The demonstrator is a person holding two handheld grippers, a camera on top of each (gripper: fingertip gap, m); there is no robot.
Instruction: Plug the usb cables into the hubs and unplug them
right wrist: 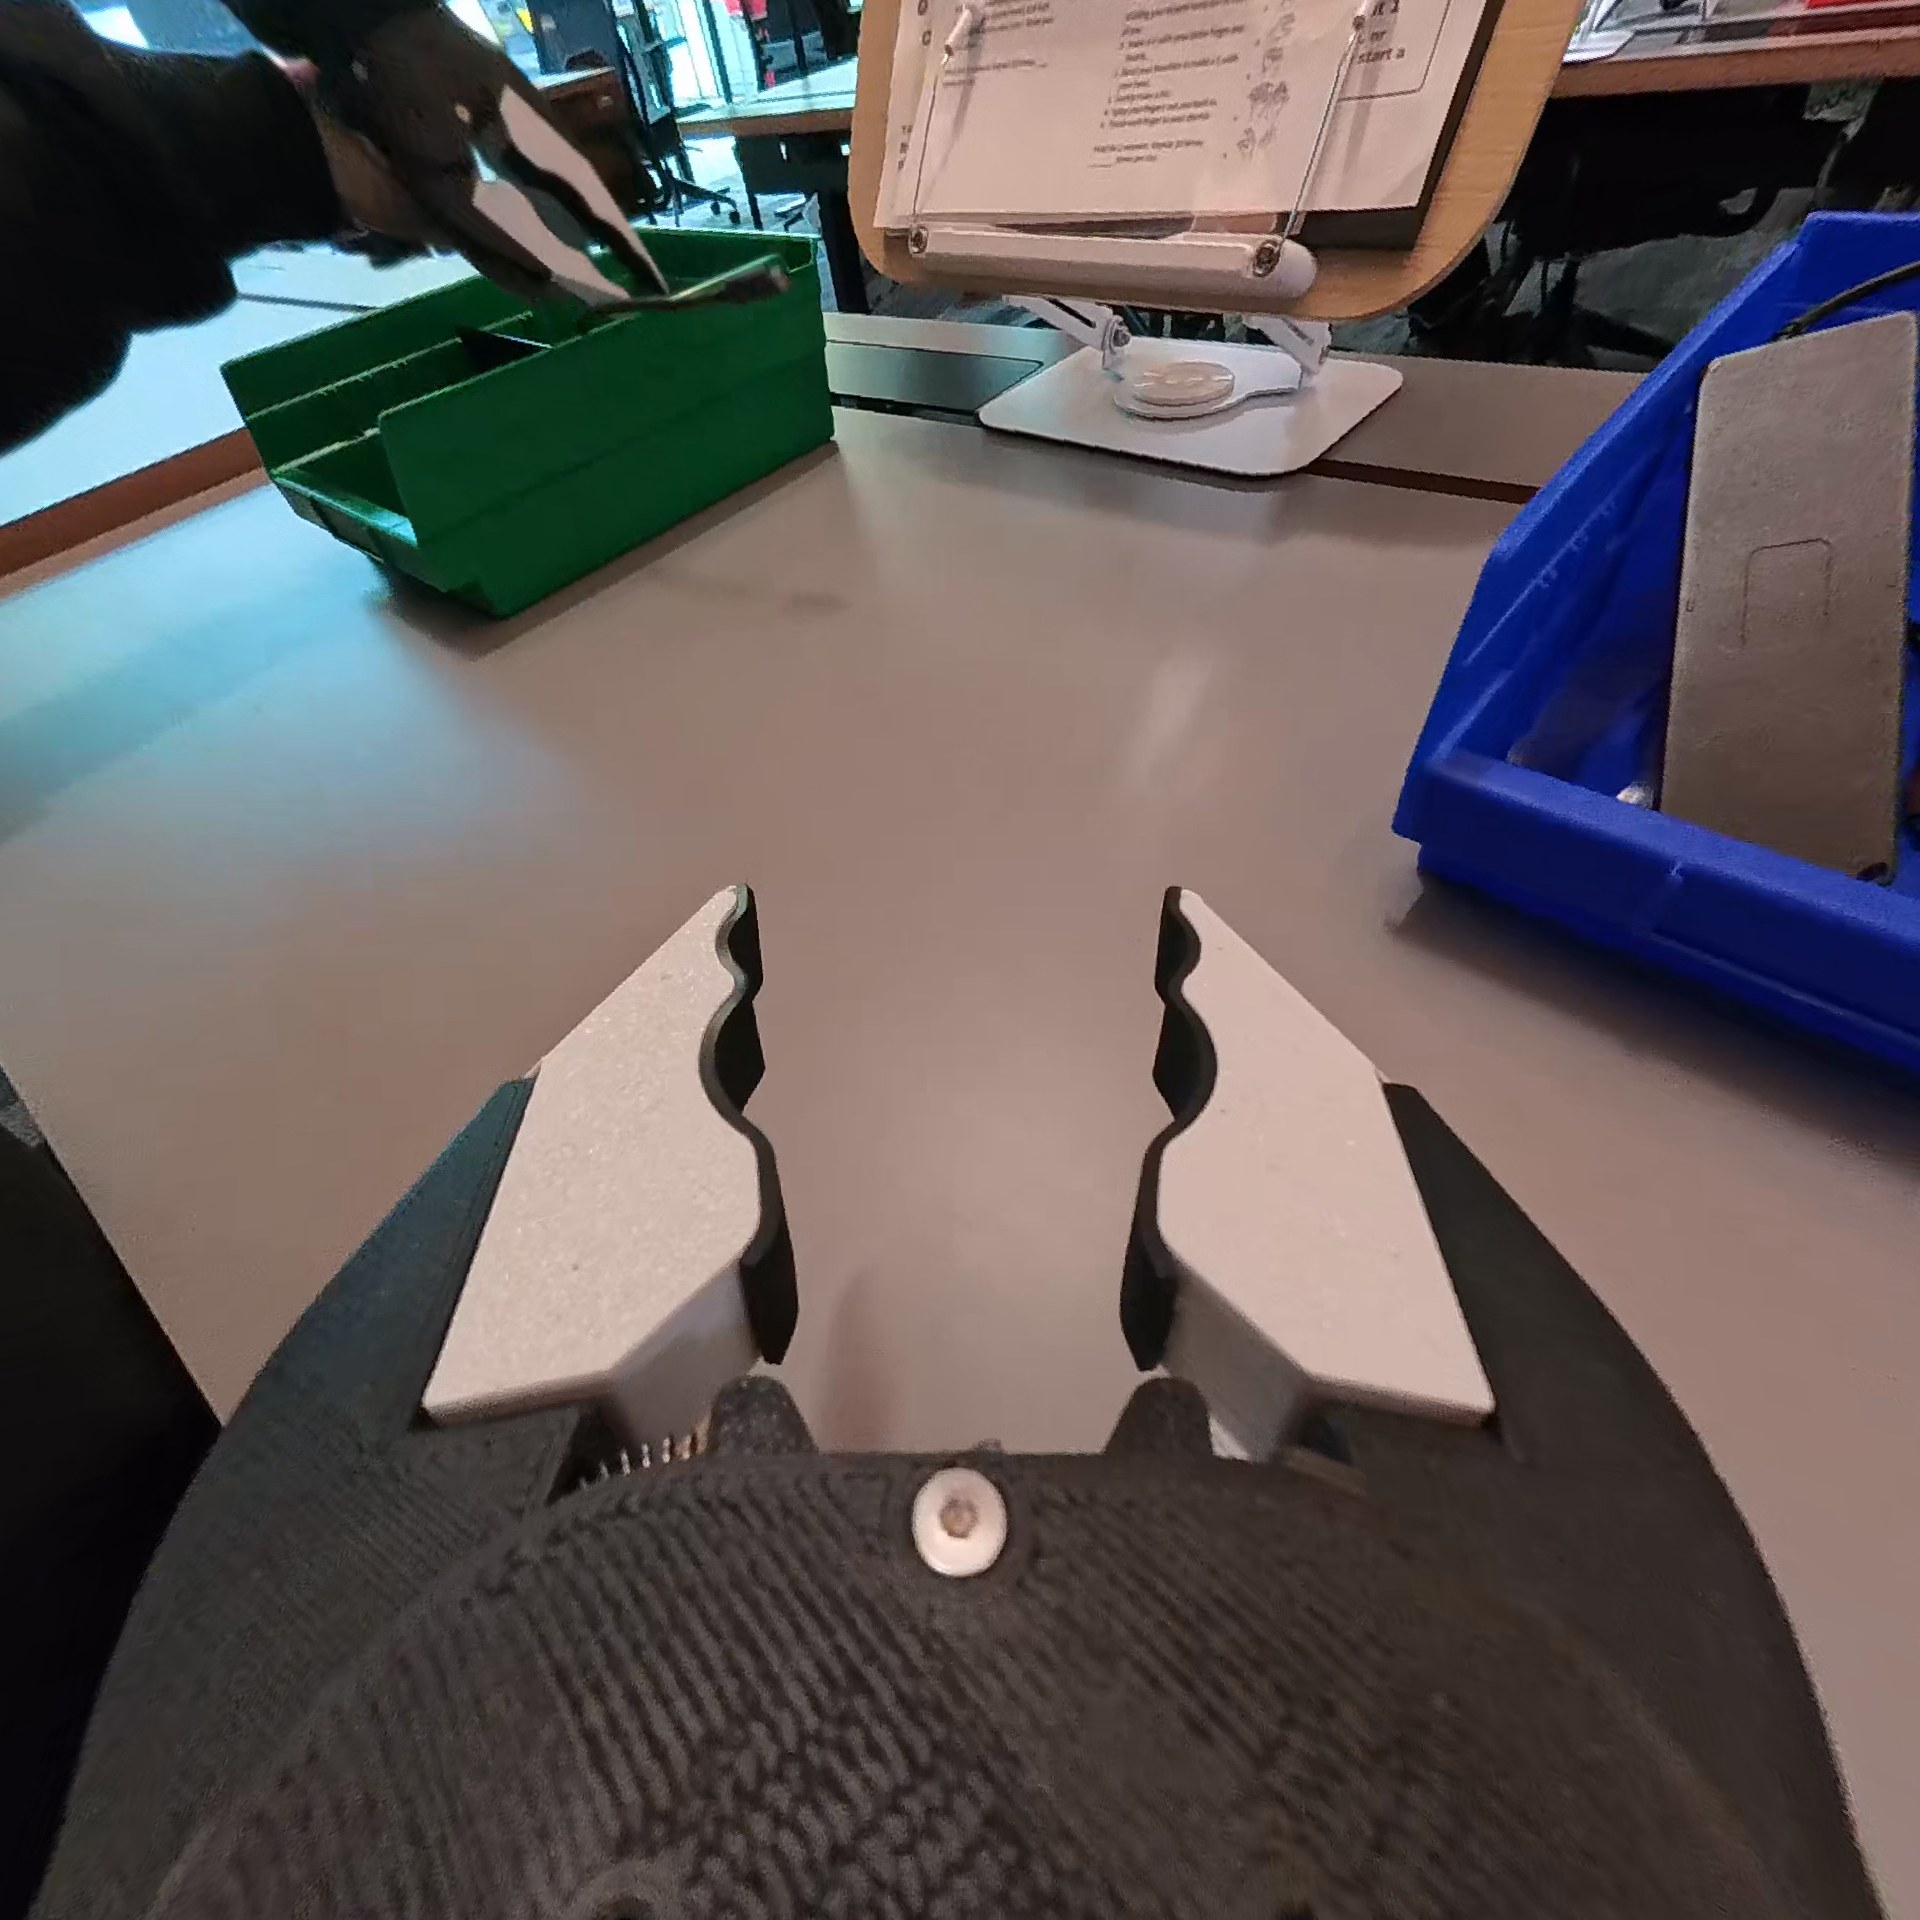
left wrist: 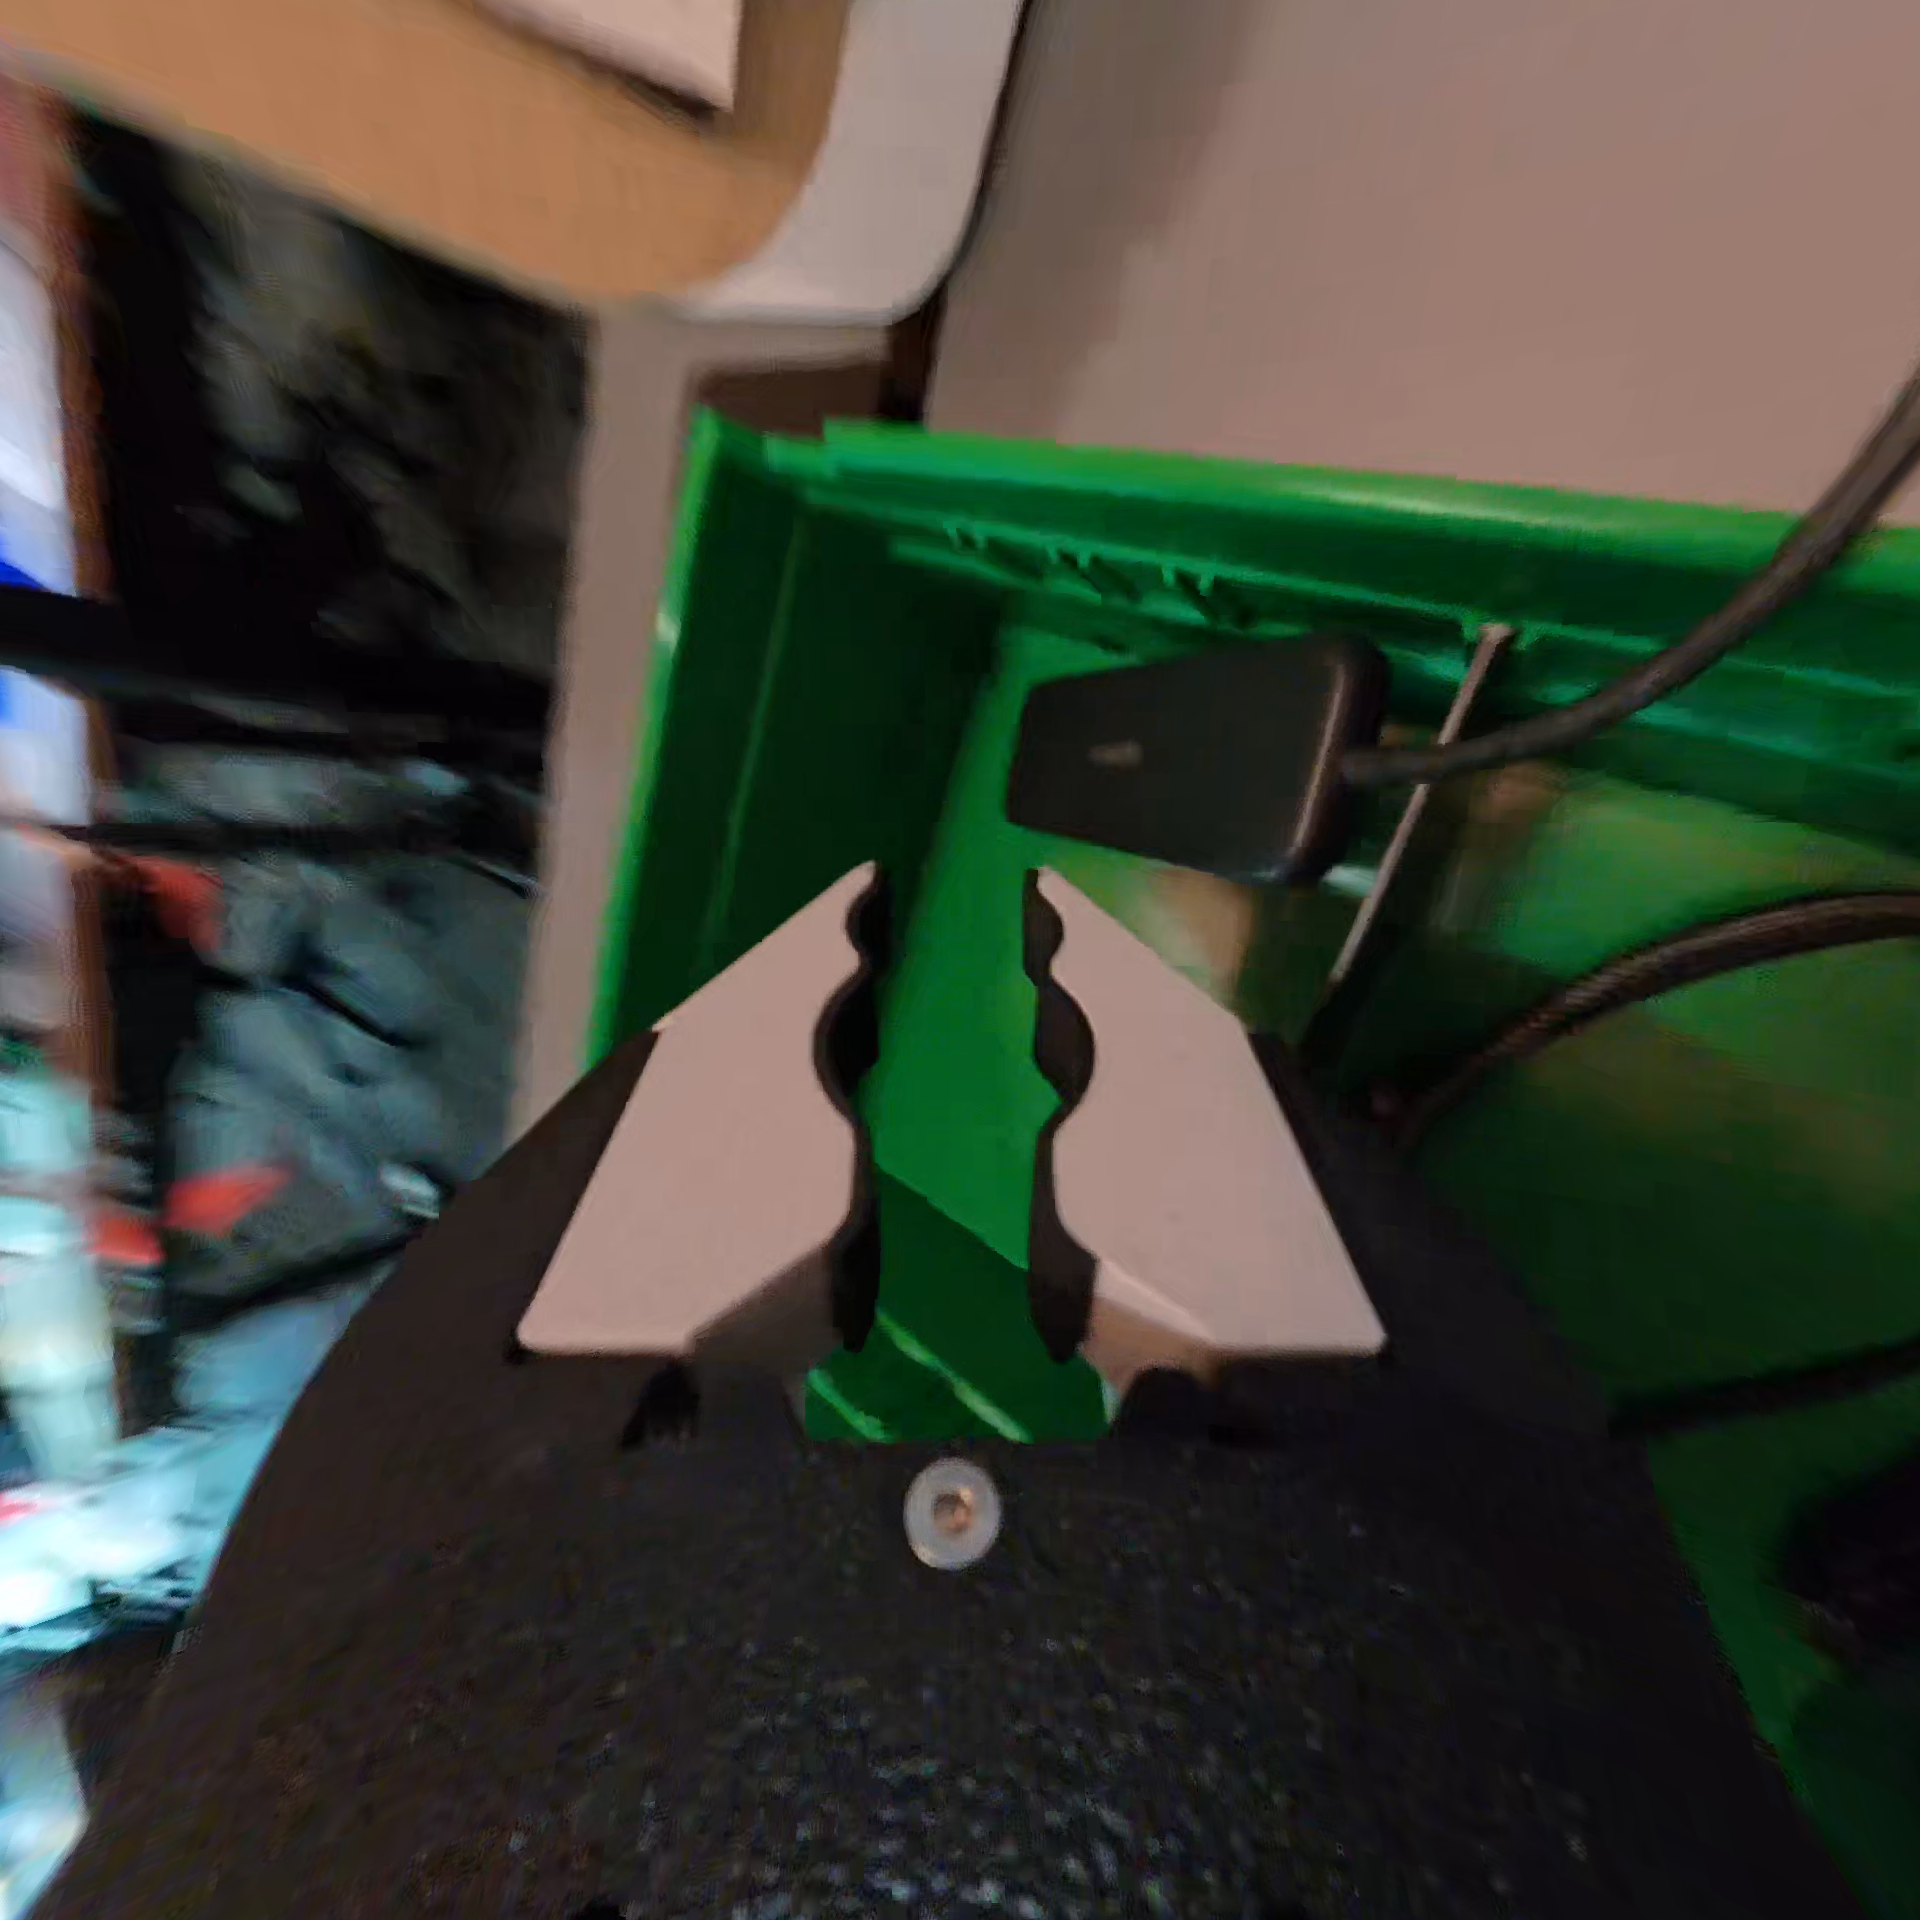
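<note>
While our right gripper (right wrist: 956, 904) is waiting spread at lower centre, we are dipping the narrowly parted, empty left gripper (left wrist: 956, 883) into the green bin (left wrist: 1039, 499) toward the black hub (left wrist: 1195, 758).

Table (right wrist: 935, 675): a bin (right wrist: 582, 468) at far left, a second bin (right wrist: 1558, 810) at right, a document stand (right wrist: 1184, 405) behind and between them. A hub (left wrist: 1195, 769) with its cable (left wrist: 1662, 675) lies in the left bin; a flat plate (right wrist: 1787, 603) leans in the right bin. The left gripper (left wrist: 956, 1039) is over the left bin.
</note>
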